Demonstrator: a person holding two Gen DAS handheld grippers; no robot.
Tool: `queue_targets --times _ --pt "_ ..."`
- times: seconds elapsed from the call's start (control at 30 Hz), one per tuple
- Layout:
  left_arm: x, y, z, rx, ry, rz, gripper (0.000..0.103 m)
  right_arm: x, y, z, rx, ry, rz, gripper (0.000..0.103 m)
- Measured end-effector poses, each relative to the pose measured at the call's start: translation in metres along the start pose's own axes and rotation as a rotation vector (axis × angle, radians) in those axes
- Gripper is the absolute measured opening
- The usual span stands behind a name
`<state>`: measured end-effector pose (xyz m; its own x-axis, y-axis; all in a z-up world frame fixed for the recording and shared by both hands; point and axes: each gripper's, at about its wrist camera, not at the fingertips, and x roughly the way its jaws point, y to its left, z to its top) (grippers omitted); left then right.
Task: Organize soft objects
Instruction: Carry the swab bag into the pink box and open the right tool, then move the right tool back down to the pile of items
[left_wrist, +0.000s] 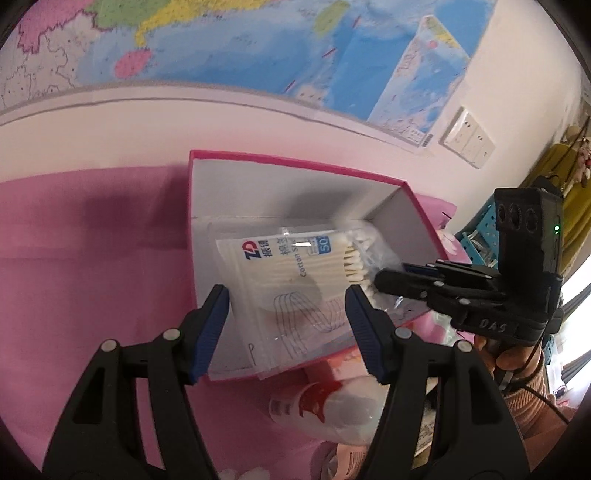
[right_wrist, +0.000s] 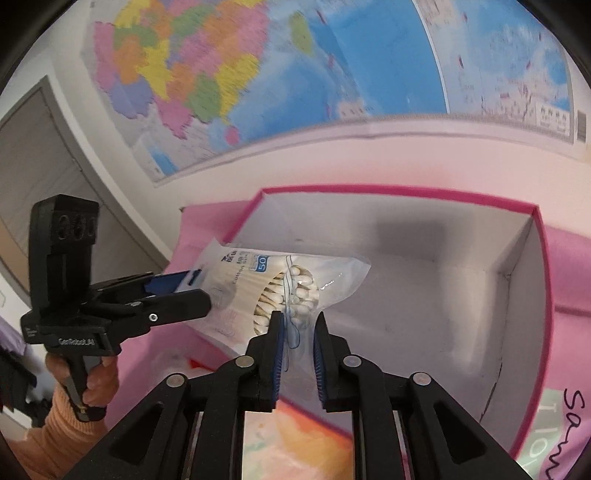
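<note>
Your bag of cotton swabs (right_wrist: 280, 284) is light and floppy, a thin slick film around a stiff bundle of sticks, so take it by the flat sealed margins rather than the bulging middle, where the pads would slide or crush the tips. It hangs over the open pink box (left_wrist: 295, 164), low above the white floor of the box and partly across the near wall. Your left gripper (left_wrist: 288, 328) has its jaws half apart with one end of the bag between them; whether the pads truly press the film you cannot tell from these views. Your right gripper (right_wrist: 299, 354) has its jaws slightly apart around the swab end of the bag, the pads not visibly biting. Count one bag of swabs, one pink box and two grippers. Below the box's near edge lies one white bottle with a red label (left_wrist: 325, 410), blurred.
</note>
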<state>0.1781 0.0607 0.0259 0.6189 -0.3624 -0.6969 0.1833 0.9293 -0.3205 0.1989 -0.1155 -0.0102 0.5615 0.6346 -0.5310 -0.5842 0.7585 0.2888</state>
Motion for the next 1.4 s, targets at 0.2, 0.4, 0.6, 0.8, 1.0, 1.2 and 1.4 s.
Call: queue_targets --times 0.2,0.4,0.6,0.8,1.0,1.2,1.4 --pt "-0.004 0.001 0.002 -0.020 -0.031 0.042 0.067 0.022 -0.009 -0.002 0.021 0.055 -0.075 0.034" --pt "-0.026 -0.006 -0.005 -0.007 -0.101 0.073 0.067 0.012 -0.011 -0.009 0.040 0.045 -0.083 0.048" --pt "-0.065 -0.032 -0.035 0.072 -0.198 0.011 0.081 -0.038 0.002 -0.028 -0.002 -0.051 -0.064 0.060" --pt "-0.073 -0.066 -0.064 0.148 -0.176 -0.073 0.083 -0.084 0.003 -0.059 -0.022 -0.097 -0.085 0.066" --pt "-0.058 -0.102 -0.096 0.220 -0.096 -0.143 0.083 -0.102 -0.018 -0.101 0.056 -0.049 -0.111 0.069" --pt "-0.032 -0.131 -0.118 0.251 0.018 -0.227 0.083 -0.106 -0.047 -0.136 0.159 0.000 -0.127 0.071" --pt "-0.019 -0.144 -0.128 0.271 0.065 -0.250 0.083 -0.122 -0.067 -0.158 0.245 -0.026 -0.125 0.071"
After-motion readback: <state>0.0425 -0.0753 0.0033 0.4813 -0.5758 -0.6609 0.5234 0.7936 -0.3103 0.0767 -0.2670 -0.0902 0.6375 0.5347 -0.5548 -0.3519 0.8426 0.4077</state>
